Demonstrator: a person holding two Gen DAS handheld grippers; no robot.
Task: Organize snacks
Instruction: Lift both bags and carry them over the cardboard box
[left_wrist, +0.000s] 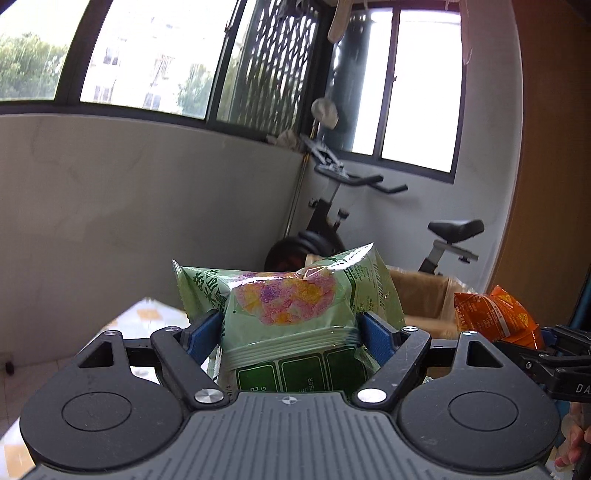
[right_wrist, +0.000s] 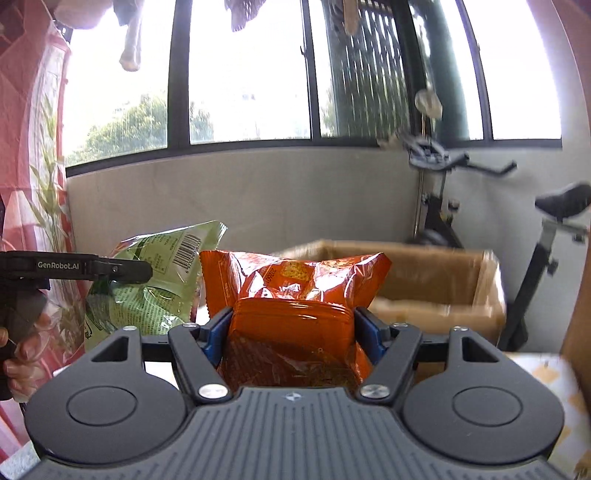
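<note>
Green and orange, our two snack bags are both picked up but not yet put away. Our left gripper is clamped on the green bag, our right gripper on the orange bag, side by side in the air. Beyond them sits an open cardboard box, probably the destination, though its inside is hidden. Both grippers point nearly level, tipped slightly down, towards the far wall.

Green snack bag w/ pink-yellow-purple speckled pic, orange snack bag, blue pads, brown cardboard box.
</note>
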